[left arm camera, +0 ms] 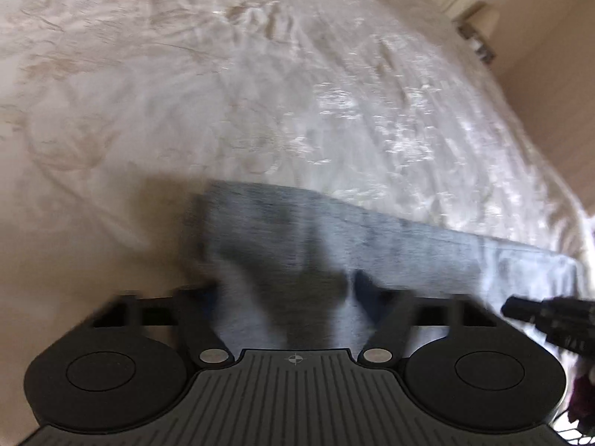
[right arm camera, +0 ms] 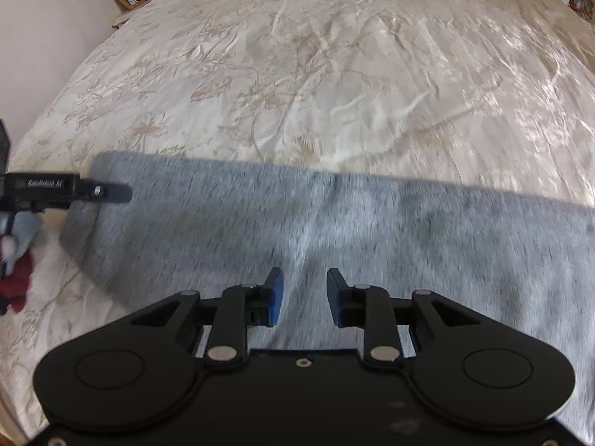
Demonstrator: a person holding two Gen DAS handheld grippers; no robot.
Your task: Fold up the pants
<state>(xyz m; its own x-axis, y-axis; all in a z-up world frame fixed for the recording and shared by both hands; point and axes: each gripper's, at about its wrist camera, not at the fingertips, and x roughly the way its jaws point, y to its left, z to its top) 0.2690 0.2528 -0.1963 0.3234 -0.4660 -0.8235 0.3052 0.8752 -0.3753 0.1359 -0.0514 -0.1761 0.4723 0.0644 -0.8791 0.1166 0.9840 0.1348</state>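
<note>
Grey pants (right arm camera: pixel 334 223) on bed (right arm camera: pixel 297 55): left tool (left arm camera: pixel 286 290) blurred, grip untellable; right tool (right arm camera: pixel 305 293) slightly parted over cloth, gripping nothing; fold risks skewing if either slips.

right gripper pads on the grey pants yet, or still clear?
Cannot tell. In the right wrist view the right gripper has its blue pads parted over the grey pants, fabric showing between them; motion blur hides any contact or gap.

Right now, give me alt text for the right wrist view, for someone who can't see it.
Grey pants lie flat across a cream floral bedspread. The right gripper hovers over them, blue pads apart; the left gripper reaches in at their left end.
</note>
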